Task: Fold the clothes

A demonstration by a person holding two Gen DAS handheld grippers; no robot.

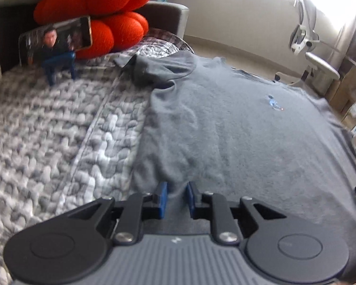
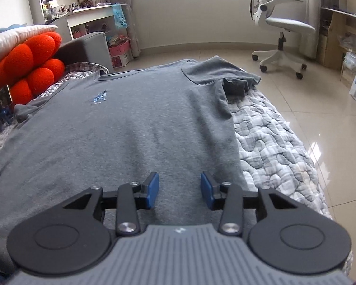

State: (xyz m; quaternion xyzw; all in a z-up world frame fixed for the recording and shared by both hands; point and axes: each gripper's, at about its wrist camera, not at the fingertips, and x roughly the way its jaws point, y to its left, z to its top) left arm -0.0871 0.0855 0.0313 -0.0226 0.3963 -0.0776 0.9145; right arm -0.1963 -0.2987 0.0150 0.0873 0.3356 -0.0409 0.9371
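Bright window glare, blurred left view, fisheye-bent edges

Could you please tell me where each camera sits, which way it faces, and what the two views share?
Left wrist: on the left tongs, facing up the grey T-shirt towards the orange cushion; narrowly parted blue pads show.
Right wrist: on the right tongs, facing up the shirt towards the office chair; widely parted pads show.
Shared: shirt, cushion, chair, quilted bed cover.
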